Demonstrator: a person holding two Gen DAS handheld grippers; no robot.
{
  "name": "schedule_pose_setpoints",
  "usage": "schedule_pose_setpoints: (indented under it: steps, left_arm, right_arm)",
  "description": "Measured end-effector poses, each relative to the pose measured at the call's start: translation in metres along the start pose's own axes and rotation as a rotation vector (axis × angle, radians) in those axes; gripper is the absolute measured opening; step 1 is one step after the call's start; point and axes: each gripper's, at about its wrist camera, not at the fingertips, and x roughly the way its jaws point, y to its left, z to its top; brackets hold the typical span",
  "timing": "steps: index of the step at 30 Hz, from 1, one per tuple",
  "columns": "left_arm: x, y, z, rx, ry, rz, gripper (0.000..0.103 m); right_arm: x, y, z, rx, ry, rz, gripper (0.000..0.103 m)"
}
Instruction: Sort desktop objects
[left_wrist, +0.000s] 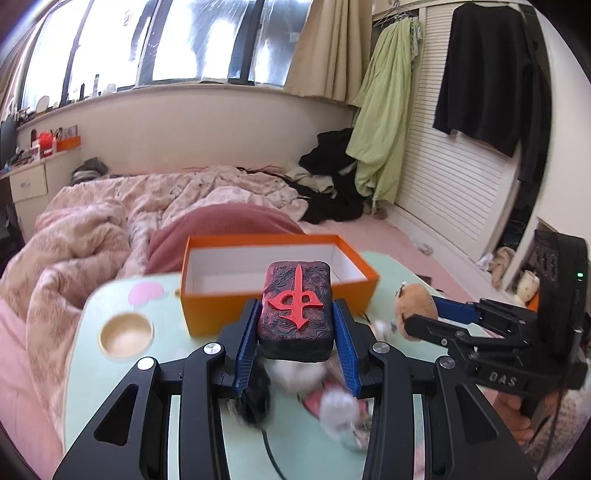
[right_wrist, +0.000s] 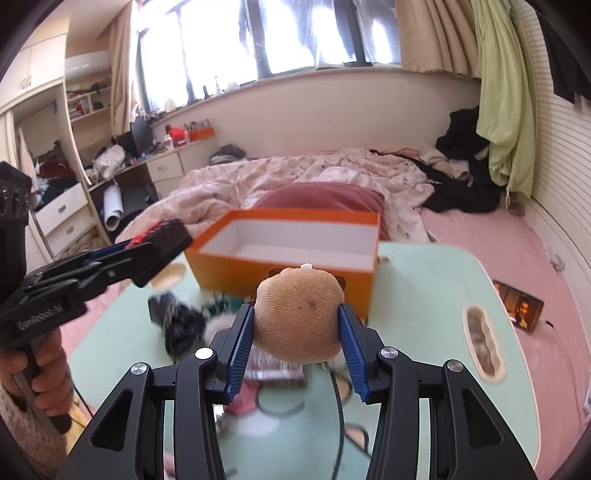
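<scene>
The left gripper (left_wrist: 295, 328) has its jaws clamped on a black block (left_wrist: 295, 314) with a red emblem, just near the orange box (left_wrist: 221, 306). The right gripper's (right_wrist: 297, 332) jaws grasp a tan plush toy (right_wrist: 299, 317) above the green worktop (right_wrist: 424, 295).

You can make out "DAS" in raised letters on the black body of the right gripper (left_wrist: 413, 317), seen from the left wrist view. The dark block (left_wrist: 295, 314) carries a raised red sign on top, a Chinese-looking character like 中. From the right wrist view the left gripper (right_wrist: 147, 254) has raised lettering along its side too, but it's too blurred to read.
</scene>
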Motion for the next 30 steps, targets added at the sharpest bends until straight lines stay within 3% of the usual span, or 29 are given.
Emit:
schedule_pose_setpoints:
  steps: [4,6,10,12,14,16,20,24,30]
  left_arm:
    - [0.049,0.01,0.037,-0.031,0.049,0.025,0.041]
    - [0.079,0.018,0.047,-0.04,0.087,0.059,0.041]
    - [0.106,0.032,0.053,-0.065,0.132,0.11,0.041]
    - [0.094,0.033,0.049,-0.07,0.102,0.08,0.047]
    - [0.077,0.032,0.045,-0.063,0.07,0.081,0.067]
    - [0.059,0.031,0.039,-0.05,0.044,0.083,0.073]
    - [0.029,0.025,0.018,-0.031,0.067,0.048,0.073]
    - [0.006,0.022,-0.026,-0.023,0.143,0.001,0.073]
    - [-0.002,0.023,-0.095,-0.068,0.245,0.071,0.073]
  right_arm:
    - [0.042,-0.006,0.043,0.041,0.026,0.003,0.045]
    - [0.069,-0.011,0.058,0.045,0.049,-0.035,0.049]
    - [0.101,-0.023,0.066,0.079,0.109,-0.079,0.053]
    - [0.098,-0.027,0.061,0.097,0.112,-0.079,0.057]
    - [0.087,-0.025,0.054,0.094,0.092,-0.075,0.06]
    - [0.072,-0.023,0.047,0.087,0.072,-0.08,0.064]
    - [0.038,-0.015,0.026,0.076,0.051,-0.062,0.069]
    - [0.008,-0.004,-0.009,0.018,0.082,-0.081,0.086]
    - [0.001,-0.006,-0.068,-0.026,0.2,-0.127,0.086]
